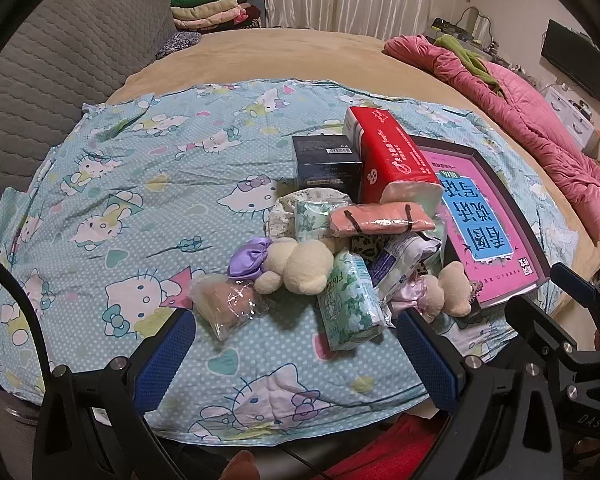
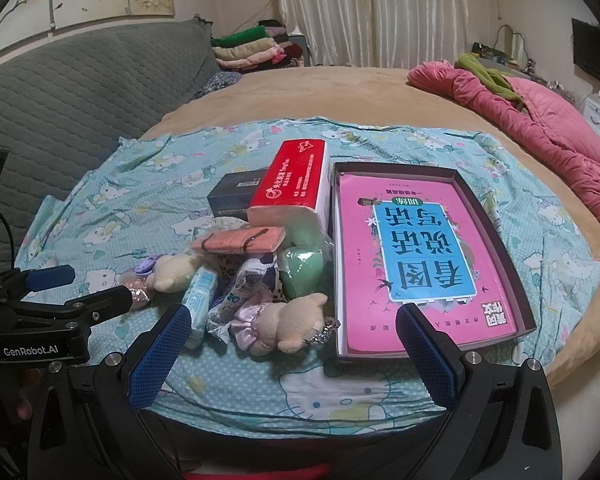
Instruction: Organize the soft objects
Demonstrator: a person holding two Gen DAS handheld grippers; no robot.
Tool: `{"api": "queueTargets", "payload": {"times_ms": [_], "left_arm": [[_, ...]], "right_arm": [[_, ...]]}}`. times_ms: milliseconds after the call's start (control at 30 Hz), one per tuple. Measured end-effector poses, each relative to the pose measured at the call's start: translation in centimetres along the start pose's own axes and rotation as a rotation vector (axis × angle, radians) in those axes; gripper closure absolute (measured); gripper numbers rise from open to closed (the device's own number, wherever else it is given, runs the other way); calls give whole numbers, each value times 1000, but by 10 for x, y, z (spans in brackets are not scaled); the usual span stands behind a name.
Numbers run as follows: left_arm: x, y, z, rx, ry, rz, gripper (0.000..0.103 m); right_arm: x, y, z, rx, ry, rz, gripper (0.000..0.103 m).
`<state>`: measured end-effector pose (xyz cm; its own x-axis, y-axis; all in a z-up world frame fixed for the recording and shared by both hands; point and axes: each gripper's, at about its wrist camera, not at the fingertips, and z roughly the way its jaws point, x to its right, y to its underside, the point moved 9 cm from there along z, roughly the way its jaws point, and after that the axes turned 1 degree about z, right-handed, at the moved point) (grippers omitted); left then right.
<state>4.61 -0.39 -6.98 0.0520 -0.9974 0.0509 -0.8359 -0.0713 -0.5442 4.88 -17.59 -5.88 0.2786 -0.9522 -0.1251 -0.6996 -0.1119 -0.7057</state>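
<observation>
A heap of soft things lies on a blue cat-print sheet (image 1: 120, 200): a cream plush bear (image 1: 300, 268), a purple bow (image 1: 250, 258), a plastic-wrapped brown bundle (image 1: 230, 306), a green tissue pack (image 1: 348, 304), an orange cloth roll (image 1: 380, 220) and a red tissue pack (image 1: 392, 156). My left gripper (image 1: 296, 320) is open just short of the heap, nothing between its fingers. My right gripper (image 2: 294, 314) is open too, with a second plush bear (image 2: 284, 324) lying between its fingers, untouched. A pink book (image 2: 416, 256) lies in a dark box lid (image 2: 512, 280).
A dark carton (image 1: 326, 164) stands behind the heap. The tan bed carries a rumpled pink quilt (image 1: 540, 120) at the right. A grey quilted sofa back (image 1: 60, 60) rises at the left, with folded clothes (image 1: 212, 8) beyond. The sheet's left half is bare.
</observation>
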Motion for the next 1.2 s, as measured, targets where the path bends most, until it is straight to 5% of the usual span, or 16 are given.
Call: {"api": "queueTargets", "payload": {"times_ms": [567,1200], "left_arm": [[-16,5,6,-18,36,-47,2],[-76,28,58,-147,84,-185,2]], "right_arm": [[-5,-2,4,1,0,-14,1],[-36,-2,35,-35,-35,-88,1]]}}
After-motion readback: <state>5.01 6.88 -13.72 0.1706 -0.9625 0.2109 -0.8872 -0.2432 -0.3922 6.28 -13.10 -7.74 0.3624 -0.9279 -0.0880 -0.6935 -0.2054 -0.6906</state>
